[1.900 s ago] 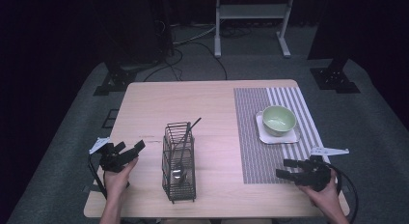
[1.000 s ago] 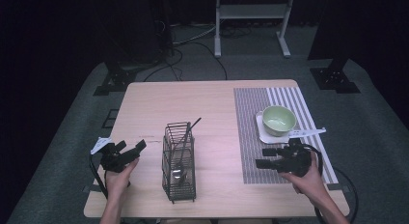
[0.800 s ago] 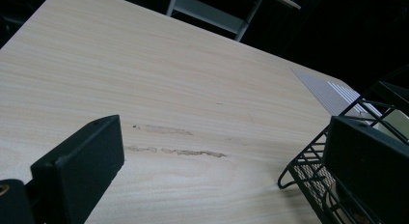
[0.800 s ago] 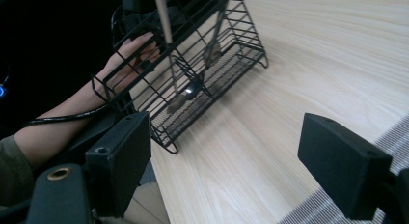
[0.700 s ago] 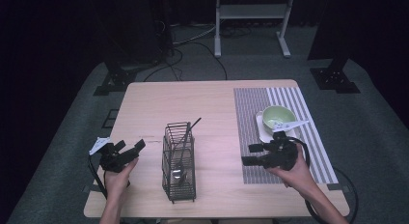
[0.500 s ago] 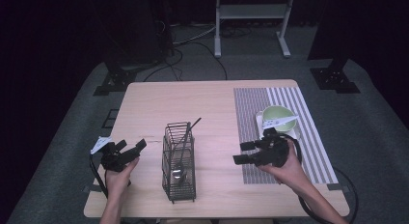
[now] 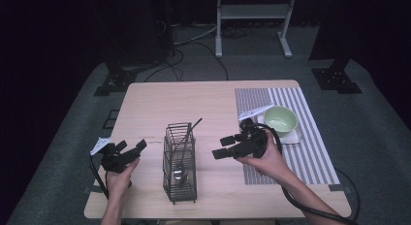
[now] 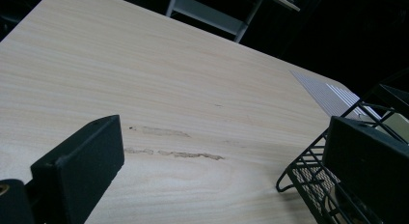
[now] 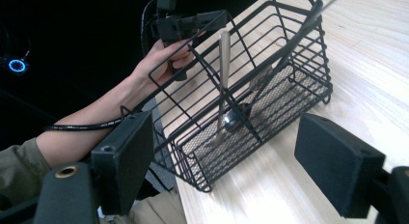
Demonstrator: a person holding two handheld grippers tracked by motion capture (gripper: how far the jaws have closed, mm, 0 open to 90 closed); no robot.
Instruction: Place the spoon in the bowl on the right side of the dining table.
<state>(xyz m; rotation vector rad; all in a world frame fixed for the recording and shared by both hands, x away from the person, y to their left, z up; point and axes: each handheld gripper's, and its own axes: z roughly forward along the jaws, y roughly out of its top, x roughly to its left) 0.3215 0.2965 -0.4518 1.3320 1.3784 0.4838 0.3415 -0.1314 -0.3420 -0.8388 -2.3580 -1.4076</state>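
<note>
The table [image 7: 213,101] is pale wood, and a striped mat [image 7: 310,152] covers its right part. On the mat's far half sits a green bowl [image 7: 280,119] on a white square dish [image 7: 296,136].

Near the front edge, left of the middle, stands a black wire basket [image 7: 179,163], tall and narrow. In the right gripper view its mesh floor and open bars are plain, with a silver spoon [image 9: 222,84] leaning inside and a dark utensil [image 9: 284,45] propped slantwise, its handle poking out over the rim. In the high view that handle rises above the basket's top toward the far right.

The right gripper [image 7: 227,150] is held above the table just right of the basket, between it and the mat, pointing left at it. Its jaws stand wide apart with nothing between them, and they are not touching the wire.

The left gripper [image 7: 131,151] rests at the table's front left, near the basket's left side but apart from it. Its jaws are also spread and hold nothing; in the left gripper view the basket's corner shows beside the right jaw.
</note>
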